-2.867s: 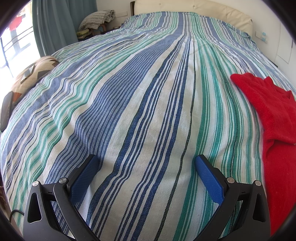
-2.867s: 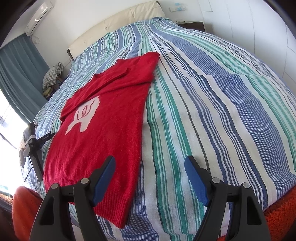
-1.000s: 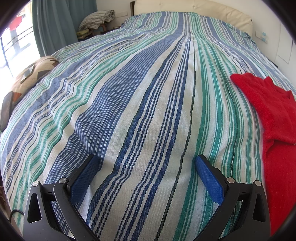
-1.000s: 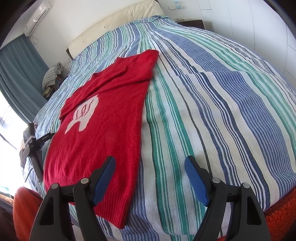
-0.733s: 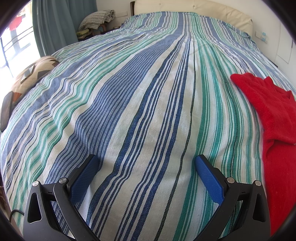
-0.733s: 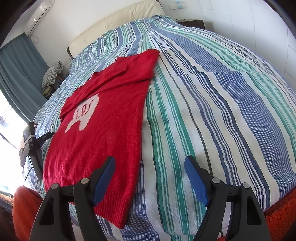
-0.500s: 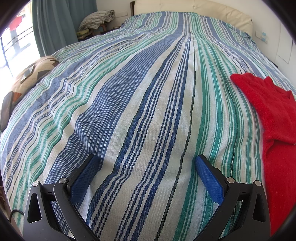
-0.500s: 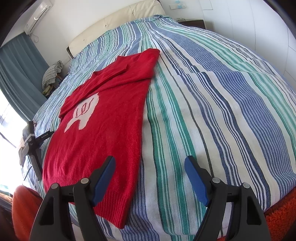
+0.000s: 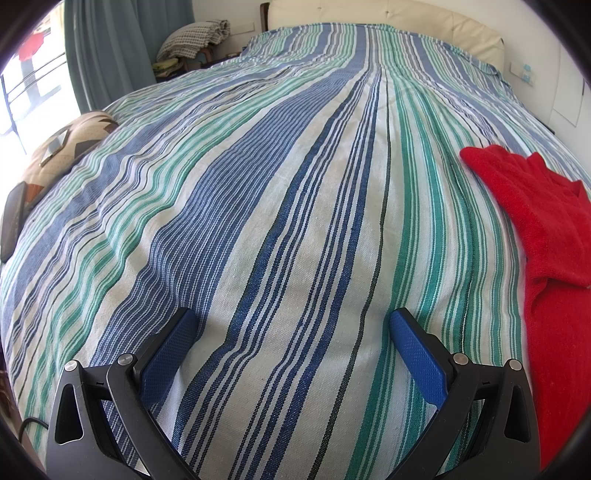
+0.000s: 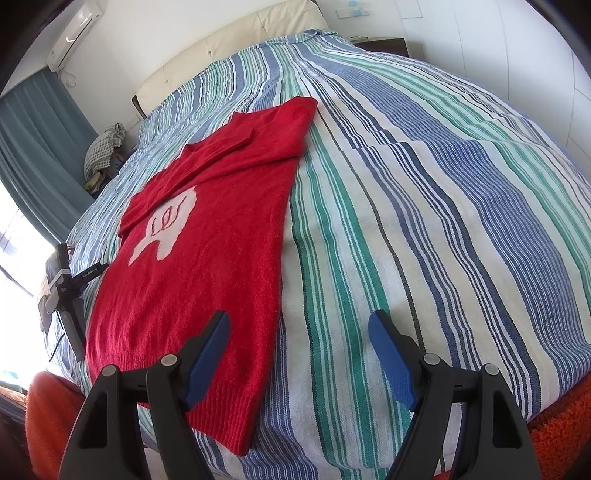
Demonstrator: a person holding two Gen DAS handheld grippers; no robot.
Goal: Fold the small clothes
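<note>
Inspection of the earlier views against the present ones shows almost no change: the left gripper (image 9: 291, 334) is held as before over bare bedding, and the right gripper (image 10: 299, 341) has only drifted slightly, its view of the garment shifting a little. No grasp has been made, so folding is judged not yet begun.

The red knitted sweater with a white motif on the chest (image 10: 207, 236) is laid flat on the blue, green and white striped bedspread (image 10: 424, 206), one sleeve folded across the upper body. Its ribbed hem lies near the foot edge of the bed, just below the right gripper's left finger. In the left wrist view only the sweater's edge (image 9: 546, 229) is seen, well to the right of the gripper.

Jaws of both grippers are spread wide and hold nothing.

A patterned cushion (image 9: 70, 144) and a dark flat object, possibly a tablet, (image 9: 13, 221) are noted at the bed's left edge. A pile of checked cloth (image 9: 194, 35) rests beside the teal curtain (image 9: 107, 48). Nothing lies on the sweater, so no obstruction to a grasp is judged.
</note>
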